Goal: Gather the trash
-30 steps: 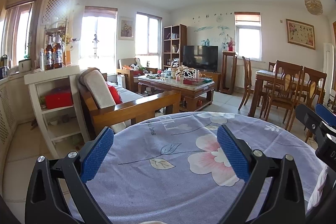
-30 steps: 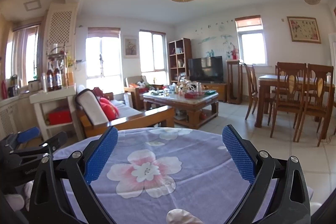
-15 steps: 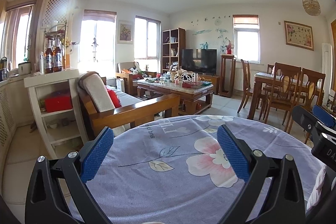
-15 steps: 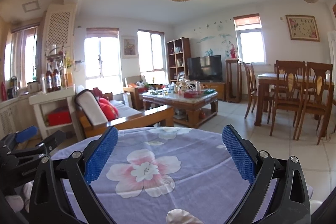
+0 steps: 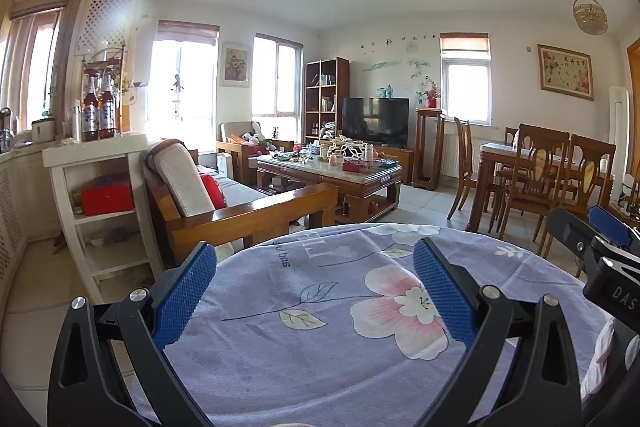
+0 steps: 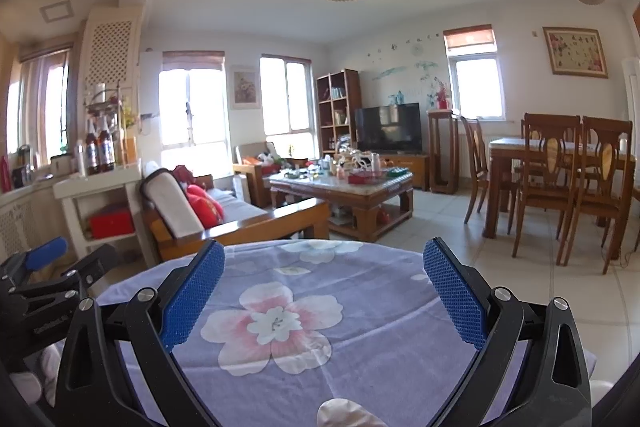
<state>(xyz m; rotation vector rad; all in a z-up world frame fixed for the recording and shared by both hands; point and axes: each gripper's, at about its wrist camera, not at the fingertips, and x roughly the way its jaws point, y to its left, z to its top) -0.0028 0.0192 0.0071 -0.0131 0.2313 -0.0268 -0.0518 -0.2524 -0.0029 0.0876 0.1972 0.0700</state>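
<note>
Both grippers, left gripper and right gripper, hang with fingers wide apart over the round table with its flowery cloth; a crumpled white scrap lies at the near edge

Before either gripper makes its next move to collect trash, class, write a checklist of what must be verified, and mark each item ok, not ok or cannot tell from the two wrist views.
1. Left gripper open and holding nothing: ok.
2. Right gripper open and holding nothing: ok.
3. Grippers apart, not touching each other: ok; each shows only at the edge of the other's view.
4. Trash found on the floral cloth: not ok; none shows on the cloth ahead of the fingers.
5. Pale lump at the bottom edge of the right view identified: cannot tell.
6. Trash located on the cluttered coffee table: cannot tell, too small.
</note>
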